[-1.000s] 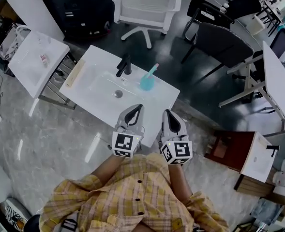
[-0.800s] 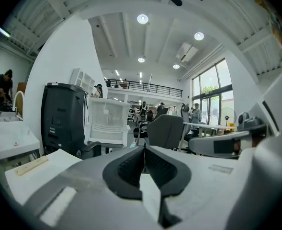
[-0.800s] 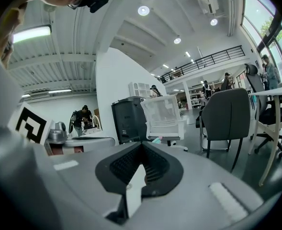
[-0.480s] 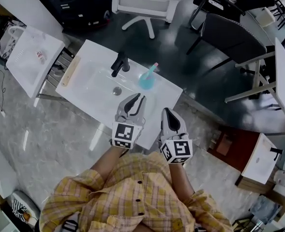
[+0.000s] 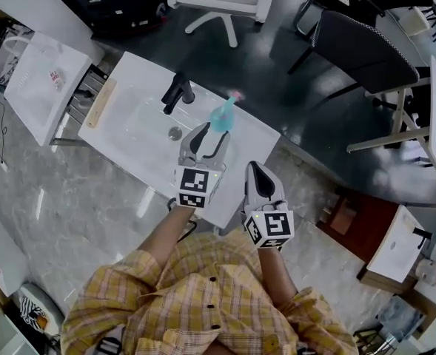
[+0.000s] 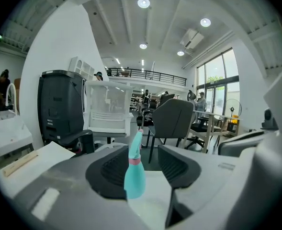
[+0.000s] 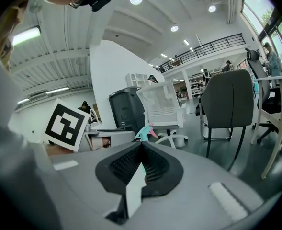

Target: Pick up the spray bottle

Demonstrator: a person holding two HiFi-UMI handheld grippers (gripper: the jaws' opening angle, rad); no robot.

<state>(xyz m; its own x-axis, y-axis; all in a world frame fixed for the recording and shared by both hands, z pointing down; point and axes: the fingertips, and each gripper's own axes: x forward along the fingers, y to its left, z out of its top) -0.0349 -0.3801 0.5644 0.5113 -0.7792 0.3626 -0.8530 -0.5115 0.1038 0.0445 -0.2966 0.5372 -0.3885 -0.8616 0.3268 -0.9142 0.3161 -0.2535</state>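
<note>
Teal spray bottle (image 6: pixel 133 176) stands untouched beyond the left gripper (image 5: pixel 212 131), its jaws opening: approach step; next, advance farther and clamp; right gripper (image 5: pixel 255 170) jaws together.

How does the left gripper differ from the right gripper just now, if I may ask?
The left gripper has jaws apart, opening, the spray bottle between them untouched; the right gripper has them together, empty. The left gripper reaches nearer the bottle; the right gripper hangs back. Both carry marker cubes.
</note>
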